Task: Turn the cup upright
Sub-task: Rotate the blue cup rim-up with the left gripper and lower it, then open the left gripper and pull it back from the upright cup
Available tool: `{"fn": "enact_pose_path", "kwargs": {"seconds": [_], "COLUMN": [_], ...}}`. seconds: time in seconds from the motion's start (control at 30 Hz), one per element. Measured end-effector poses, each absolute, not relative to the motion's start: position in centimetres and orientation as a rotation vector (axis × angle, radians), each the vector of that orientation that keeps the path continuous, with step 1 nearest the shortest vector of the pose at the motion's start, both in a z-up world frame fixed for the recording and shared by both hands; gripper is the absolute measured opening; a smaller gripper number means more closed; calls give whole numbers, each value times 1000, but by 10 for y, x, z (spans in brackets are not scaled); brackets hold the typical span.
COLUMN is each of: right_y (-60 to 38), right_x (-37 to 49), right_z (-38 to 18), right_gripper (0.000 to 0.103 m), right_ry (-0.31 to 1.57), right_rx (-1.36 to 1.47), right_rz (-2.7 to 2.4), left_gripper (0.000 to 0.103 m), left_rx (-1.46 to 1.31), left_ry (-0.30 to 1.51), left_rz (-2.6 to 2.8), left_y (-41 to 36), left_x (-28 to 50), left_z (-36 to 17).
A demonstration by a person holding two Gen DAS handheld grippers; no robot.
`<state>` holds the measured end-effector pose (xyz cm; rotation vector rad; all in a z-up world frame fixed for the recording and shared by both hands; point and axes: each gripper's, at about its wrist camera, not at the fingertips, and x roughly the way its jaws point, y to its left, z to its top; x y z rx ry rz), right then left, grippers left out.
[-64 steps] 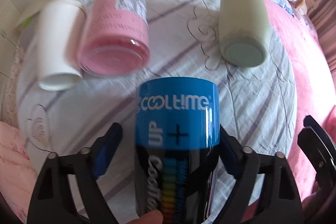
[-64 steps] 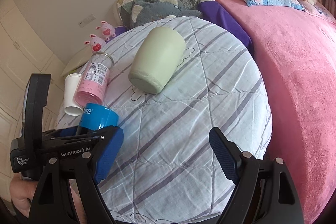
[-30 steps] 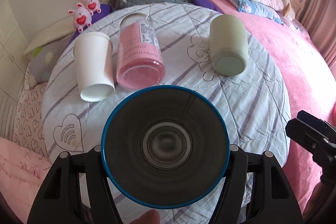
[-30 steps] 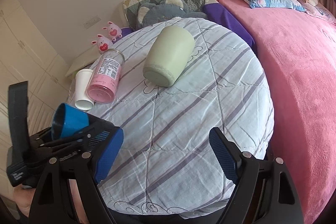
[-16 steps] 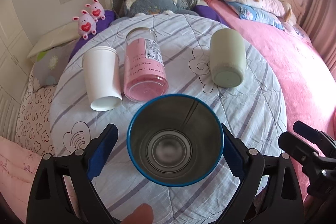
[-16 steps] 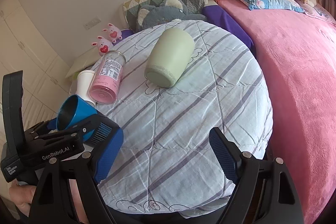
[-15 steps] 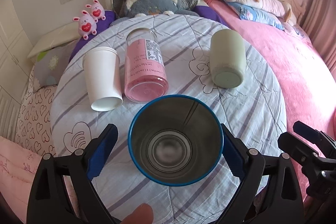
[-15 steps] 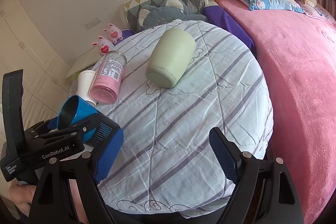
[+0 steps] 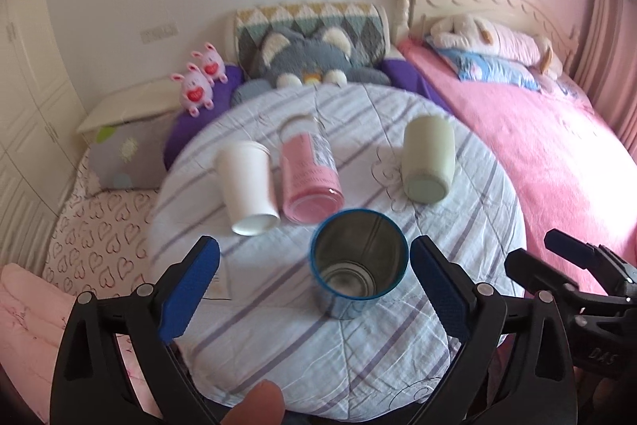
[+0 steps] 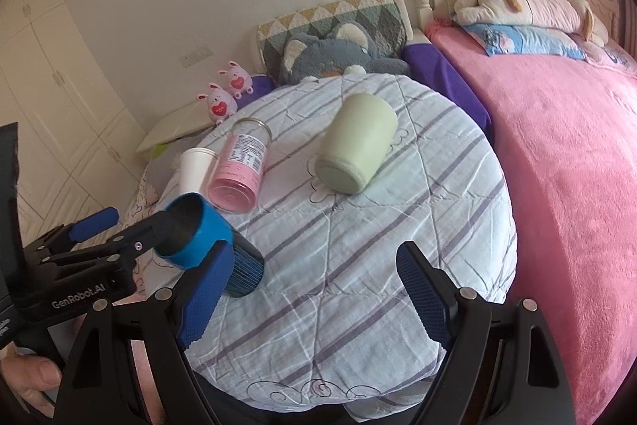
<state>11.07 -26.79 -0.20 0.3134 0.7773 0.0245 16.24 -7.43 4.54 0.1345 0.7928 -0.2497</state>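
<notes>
A blue-rimmed metal cup (image 9: 358, 263) stands upright, mouth up, on the striped round table (image 9: 469, 234). My left gripper (image 9: 314, 285) is open, its blue pads wide apart on either side of the cup and not touching it. The cup also shows in the right wrist view (image 10: 203, 237), beside the left gripper. My right gripper (image 10: 314, 289) is open and empty over the table's near edge. A white paper cup (image 9: 249, 192), a pink jar (image 9: 308, 176) and a green cup (image 9: 428, 160) lie on their sides behind.
A pink bed (image 10: 565, 154) runs along the right of the table. Cushions and a grey plush (image 9: 306, 56) sit behind it. Two pink toy pigs (image 9: 201, 74) stand at the back left. White cabinets (image 10: 51, 98) line the left wall.
The left gripper turned the blue cup mouth up, set it on the table and opened. It has since drawn back, so the cup stands free.
</notes>
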Motion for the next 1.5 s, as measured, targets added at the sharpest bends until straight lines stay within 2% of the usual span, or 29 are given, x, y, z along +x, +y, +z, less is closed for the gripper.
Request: {"fn": "enact_pose_path", "kwargs": {"seconds": [0.07,0.37,0.77,1.33,1.5], "right_y": [-261,-226,-183,-183,-178], "right_x": [107,93,71,72,63], "right_z": [5,24,26,37,37], "right_gripper": [85,85,85,85,85], "right_ry": [760,721,721,720,718], "right_rx": [295,193,79,-82,-51], "right_rz": [27,23,57,64,11], "left_gripper": [103,103,103,103,103], "left_rx": [126,137,114,26,69], "left_ry": [759,657,646,687,687], "left_rz": [-225,-66,6,128,69], "left_y": [-65,-24,6,-6,0], "left_x": [155,122,86,74,75], "left_z": [56,76,71,62,59]}}
